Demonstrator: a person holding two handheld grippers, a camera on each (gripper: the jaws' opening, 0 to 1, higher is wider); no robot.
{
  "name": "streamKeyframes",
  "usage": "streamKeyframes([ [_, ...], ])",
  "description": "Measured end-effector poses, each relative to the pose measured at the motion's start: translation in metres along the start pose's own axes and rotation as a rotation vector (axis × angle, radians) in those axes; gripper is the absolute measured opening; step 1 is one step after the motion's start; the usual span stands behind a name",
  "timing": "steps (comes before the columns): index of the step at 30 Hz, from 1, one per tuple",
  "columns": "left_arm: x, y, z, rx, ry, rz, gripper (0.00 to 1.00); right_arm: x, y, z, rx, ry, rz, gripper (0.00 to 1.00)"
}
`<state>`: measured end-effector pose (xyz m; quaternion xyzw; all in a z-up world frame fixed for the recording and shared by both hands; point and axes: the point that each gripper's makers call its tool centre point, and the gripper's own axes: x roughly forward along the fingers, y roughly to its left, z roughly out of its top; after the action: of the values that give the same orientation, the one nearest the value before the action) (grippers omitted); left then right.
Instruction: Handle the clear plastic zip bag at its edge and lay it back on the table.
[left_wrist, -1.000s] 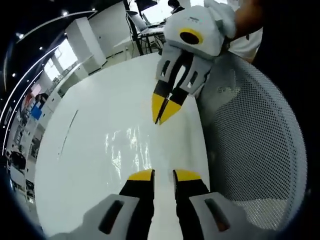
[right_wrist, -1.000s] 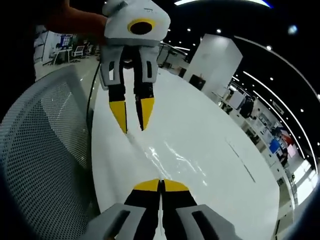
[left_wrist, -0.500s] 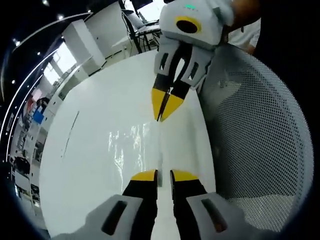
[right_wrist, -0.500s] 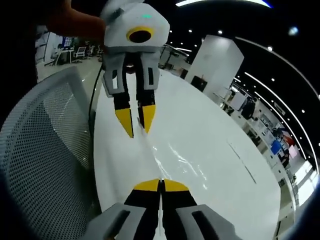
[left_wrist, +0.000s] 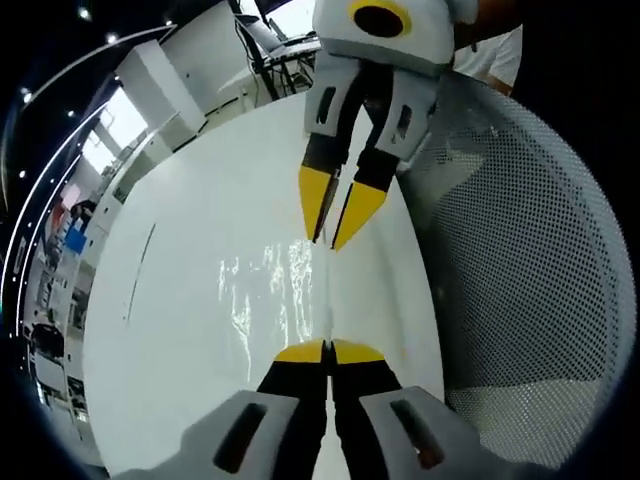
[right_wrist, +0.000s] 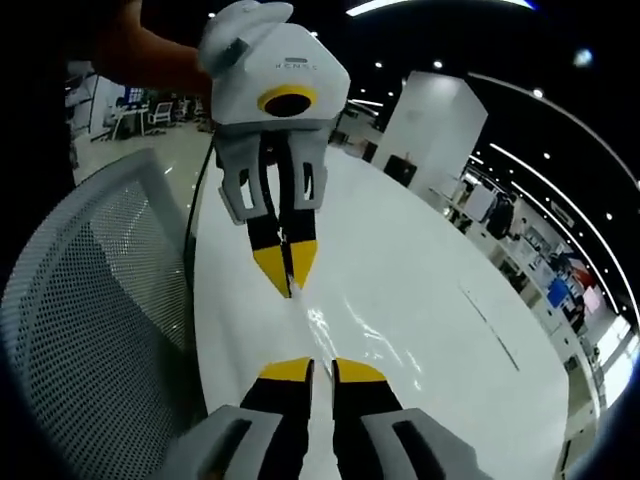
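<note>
Two yellow-tipped grippers are facing each other across one edge of the clear plastic zip bag (left_wrist: 275, 295), and both are working right at that edge. In the left gripper view, the left gripper (left_wrist: 328, 350) is sitting with its jaws pressed together, tips meeting on the near end of the bag's edge, so it is pinching the plastic there. Straight ahead of those tips, the bag is lying flat on the white table (left_wrist: 190, 250), its glossy wrinkles spreading away to the left of the jaws, while the edge itself is running as a thin line up to the right gripper (left_wrist: 336, 222). That one is pointing down at the far end of the line with its two tips parted by a narrow wedge, the edge lying between them, and whether either tip is touching the plastic I cannot tell. In the right gripper view, the right gripper (right_wrist: 309, 369) is showing a slim gap between its own jaws, holding nothing firmly, with the bag (right_wrist: 355, 345) shining just beyond and to the right of its tips. Ahead of it, the left gripper (right_wrist: 286, 266) is coming down with tips closed to a point on the bag's edge. Beside both grippers, on the side away from the bag, a white mesh chair back (left_wrist: 510, 260) is curving along the table's rim (right_wrist: 200, 330).
</note>
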<state>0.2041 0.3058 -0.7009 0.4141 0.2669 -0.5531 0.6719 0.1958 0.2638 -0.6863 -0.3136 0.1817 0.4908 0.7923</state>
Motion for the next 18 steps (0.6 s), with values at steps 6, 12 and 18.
streamKeyframes([
  [6, -0.001, 0.001, 0.002, 0.015, 0.008, 0.008, 0.0, 0.008, 0.007, 0.013, -0.016, -0.021, 0.016, 0.05],
  [12, 0.001, -0.005, 0.004, 0.04, 0.026, -0.012, 0.0, 0.014, 0.012, 0.021, -0.038, -0.029, 0.03, 0.05],
  [18, 0.002, -0.006, 0.005, 0.039, 0.029, -0.019, 0.0, 0.022, 0.016, 0.023, -0.053, -0.023, 0.054, 0.05],
])
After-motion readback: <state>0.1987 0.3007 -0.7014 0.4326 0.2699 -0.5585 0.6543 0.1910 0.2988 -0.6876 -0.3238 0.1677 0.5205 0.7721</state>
